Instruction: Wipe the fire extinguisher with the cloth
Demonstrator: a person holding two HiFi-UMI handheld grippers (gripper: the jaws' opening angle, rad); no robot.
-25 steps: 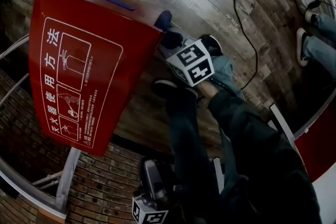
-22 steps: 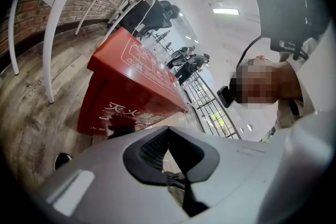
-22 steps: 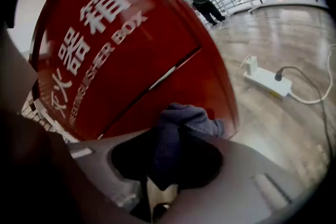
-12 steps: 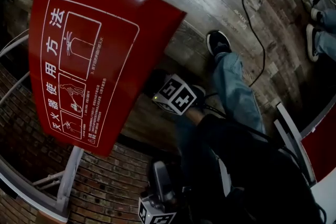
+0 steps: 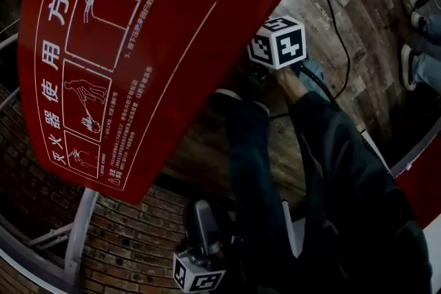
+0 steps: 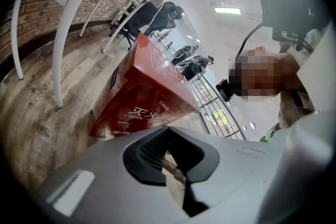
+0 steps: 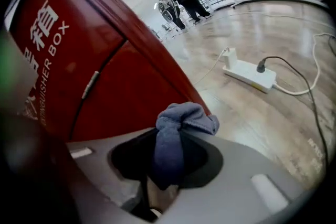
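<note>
A red fire extinguisher box [image 5: 124,45] with white instruction pictures on its lid fills the upper left of the head view; no extinguisher itself shows. My right gripper [image 7: 169,162] is shut on a bunched blue cloth [image 7: 184,120], which pokes out just short of the box's red side [image 7: 105,76]. In the head view its marker cube [image 5: 279,43] sits at the lid's right edge, and the jaws are hidden there. My left gripper [image 6: 170,160] is shut with nothing in it, low at the bottom of the head view [image 5: 200,265], away from the box [image 6: 142,97].
A white power strip [image 7: 247,73] and black cables [image 5: 337,31] lie on the wooden floor right of the box. White curved rails [image 6: 63,34] and a brick wall [image 5: 131,244] stand on the left. The person's legs [image 5: 255,169] are under the grippers. Other people are far off.
In the head view the red lid has grown and shifted up. My right gripper dipped toward the legs, then rose to the lid's right edge. The left gripper stays at the bottom.
</note>
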